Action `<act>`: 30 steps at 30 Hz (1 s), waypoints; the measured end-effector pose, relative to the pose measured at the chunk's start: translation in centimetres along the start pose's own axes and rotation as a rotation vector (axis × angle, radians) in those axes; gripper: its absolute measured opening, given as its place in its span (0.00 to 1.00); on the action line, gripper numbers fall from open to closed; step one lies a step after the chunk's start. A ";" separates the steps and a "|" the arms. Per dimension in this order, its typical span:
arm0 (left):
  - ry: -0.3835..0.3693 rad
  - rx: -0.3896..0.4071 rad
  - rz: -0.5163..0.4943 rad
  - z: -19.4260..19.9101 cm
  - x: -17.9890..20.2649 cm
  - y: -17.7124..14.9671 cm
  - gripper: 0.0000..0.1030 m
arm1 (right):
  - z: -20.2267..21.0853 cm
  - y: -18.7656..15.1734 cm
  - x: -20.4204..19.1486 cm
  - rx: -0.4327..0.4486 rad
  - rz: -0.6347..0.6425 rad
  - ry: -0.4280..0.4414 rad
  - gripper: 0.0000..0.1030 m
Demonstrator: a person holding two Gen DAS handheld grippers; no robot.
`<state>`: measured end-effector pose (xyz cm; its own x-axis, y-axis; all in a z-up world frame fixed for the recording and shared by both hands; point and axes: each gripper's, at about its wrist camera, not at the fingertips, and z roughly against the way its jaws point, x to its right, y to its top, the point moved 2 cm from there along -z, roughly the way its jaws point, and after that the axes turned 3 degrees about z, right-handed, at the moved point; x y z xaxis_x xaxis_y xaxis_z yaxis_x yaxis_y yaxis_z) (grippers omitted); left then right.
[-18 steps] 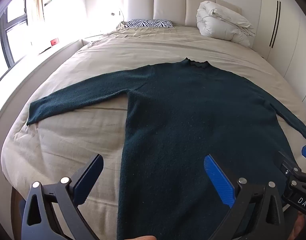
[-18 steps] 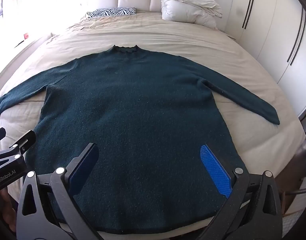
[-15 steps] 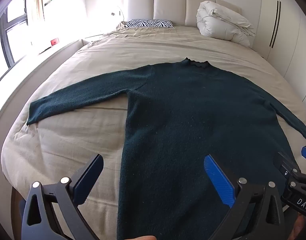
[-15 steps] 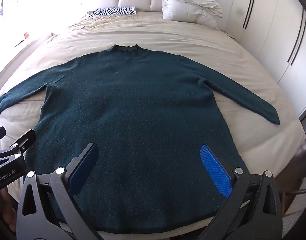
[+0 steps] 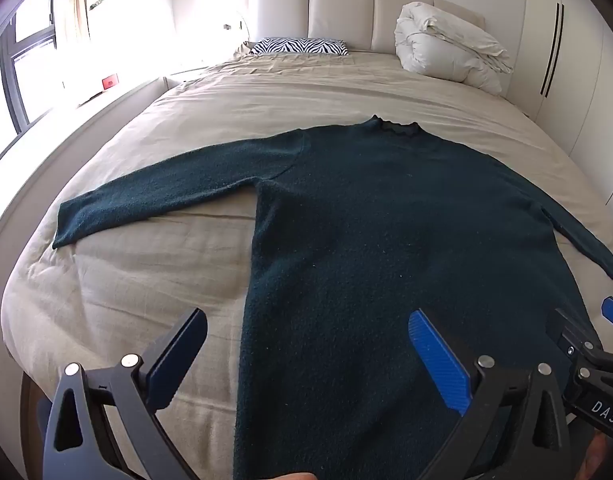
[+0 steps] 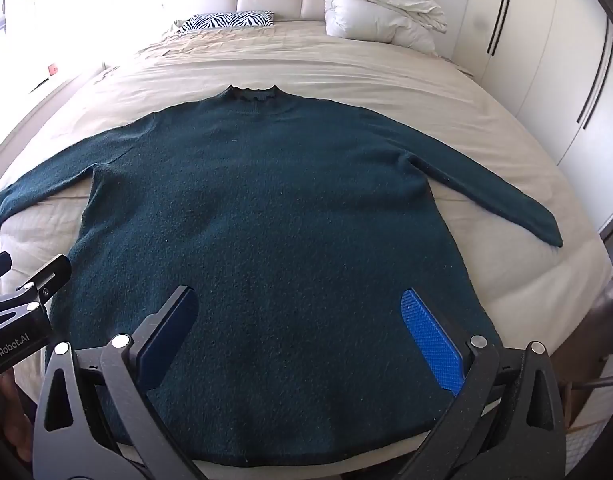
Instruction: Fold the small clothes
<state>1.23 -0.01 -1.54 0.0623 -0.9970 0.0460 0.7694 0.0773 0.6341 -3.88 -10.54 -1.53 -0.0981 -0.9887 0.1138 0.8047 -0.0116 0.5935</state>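
A dark teal long-sleeved sweater lies flat on the beige bed, neck toward the headboard, both sleeves spread out; it also shows in the right wrist view. My left gripper is open and empty, hovering above the sweater's lower left edge. My right gripper is open and empty, above the sweater's lower middle near the hem. Each gripper appears at the edge of the other's view, the right one and the left one.
A zebra-print pillow and a folded white duvet lie by the headboard. A window ledge runs along the bed's left. White wardrobes stand on the right. The bed's foot edge is just under the grippers.
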 end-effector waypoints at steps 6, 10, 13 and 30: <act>-0.002 -0.001 0.002 0.0 -0.1 -0.1 1.00 | -0.2 0.1 0.0 -0.006 -0.003 0.001 1.00; -0.003 -0.001 0.003 0.0 -0.1 -0.1 1.00 | -0.3 0.0 -0.1 -0.007 -0.002 0.002 1.00; -0.003 -0.001 0.003 -0.1 0.0 -0.1 1.00 | -0.2 0.0 0.0 -0.008 -0.002 0.001 1.00; -0.006 -0.003 0.006 -0.1 0.0 -0.1 1.00 | -0.5 -0.2 0.0 -0.012 -0.004 0.003 1.00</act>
<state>1.22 0.01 -1.65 0.0631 -0.9966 0.0539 0.7712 0.0829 0.6312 -3.70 -10.59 -2.04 -0.0993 -0.9891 0.1087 0.8114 -0.0172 0.5843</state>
